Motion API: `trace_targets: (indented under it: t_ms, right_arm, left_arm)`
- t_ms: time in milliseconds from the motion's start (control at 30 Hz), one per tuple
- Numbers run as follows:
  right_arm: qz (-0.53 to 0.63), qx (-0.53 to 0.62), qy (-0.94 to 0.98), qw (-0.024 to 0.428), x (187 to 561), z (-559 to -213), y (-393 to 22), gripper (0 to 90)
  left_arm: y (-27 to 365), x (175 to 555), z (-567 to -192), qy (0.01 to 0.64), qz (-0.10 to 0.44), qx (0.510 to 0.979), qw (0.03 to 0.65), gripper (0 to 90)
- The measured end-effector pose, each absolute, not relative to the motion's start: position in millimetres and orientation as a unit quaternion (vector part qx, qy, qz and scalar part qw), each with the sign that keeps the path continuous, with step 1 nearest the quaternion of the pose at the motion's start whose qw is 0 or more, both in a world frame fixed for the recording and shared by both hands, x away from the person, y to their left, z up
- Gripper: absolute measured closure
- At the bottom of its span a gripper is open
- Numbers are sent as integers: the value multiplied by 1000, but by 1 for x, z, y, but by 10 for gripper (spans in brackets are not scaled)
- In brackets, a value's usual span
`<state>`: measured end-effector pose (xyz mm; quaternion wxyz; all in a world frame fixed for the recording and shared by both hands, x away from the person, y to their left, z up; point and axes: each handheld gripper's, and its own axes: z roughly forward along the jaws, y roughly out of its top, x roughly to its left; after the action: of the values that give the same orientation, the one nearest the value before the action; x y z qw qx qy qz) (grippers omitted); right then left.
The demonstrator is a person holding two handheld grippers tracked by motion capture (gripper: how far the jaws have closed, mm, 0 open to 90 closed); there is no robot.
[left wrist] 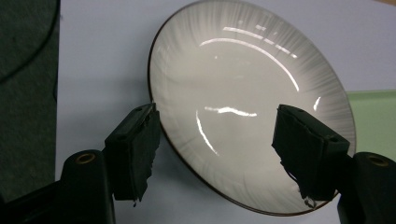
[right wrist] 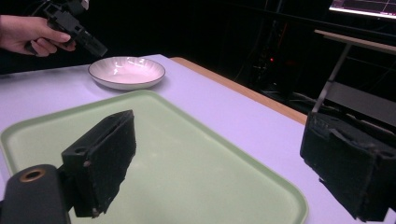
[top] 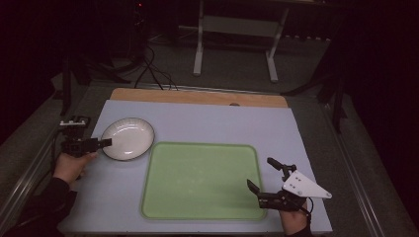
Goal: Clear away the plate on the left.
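Fingers (left wrist: 135, 154) of the left gripper (top: 104, 142) stand wide apart and hold nothing; in the left gripper view one sits just outside the near rim of the white plate (left wrist: 247, 102), the other over its inner slope, so the rim lies between them but is not yet pinched. Plate position: upright, mouth up, on the pale surface (top: 207, 121) at its left side, just beside the far-left corner of the green tray (top: 200, 180), apart from it as far as the high view shows. Right gripper (top: 267, 180): fingers (right wrist: 100, 161) likewise spread wide, empty, hovering near the tray's right edge, aimed across the tray toward the plate (right wrist: 127, 71). Handling judgement: looks like glazed ceramic, so stiff, moderately heavy for its size, slick under the pads and breakable if dropped or knocked on the tray lip. Best hold is probably the rim, one pad under the outer wall and one on the inner slope, closed firmly enough to stop it pivoting; a grip at one edge will let the far side sag, so lift low and level. Orientation: round, shallow, no long axis and no preferred heading; only the open face matters, and it points straight up. Dark thin line runs round the rim.
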<state>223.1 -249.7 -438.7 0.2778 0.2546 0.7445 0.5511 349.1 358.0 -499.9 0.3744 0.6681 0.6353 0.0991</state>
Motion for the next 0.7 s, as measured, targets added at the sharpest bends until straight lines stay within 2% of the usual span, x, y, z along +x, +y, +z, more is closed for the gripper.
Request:
trace_targets:
  t_ms: [67, 167, 467, 700]
  right_arm:
    - [550, 254, 746, 277, 223, -439, -249, 103]
    - [549, 253, 747, 277, 223, -439, -249, 103]
    - [547, 251, 748, 278, 223, -439, -248, 103]
    - [547, 251, 748, 278, 223, -439, -248, 103]
  left_arm:
    - [358, 351, -502, 638, 95, 672, 363, 319]
    - [359, 353, -505, 645, 86, 670, 357, 381]
    - [361, 361, -515, 675, 65, 654, 334, 403]
    - [364, 365, -520, 689, 45, 636, 343, 538]
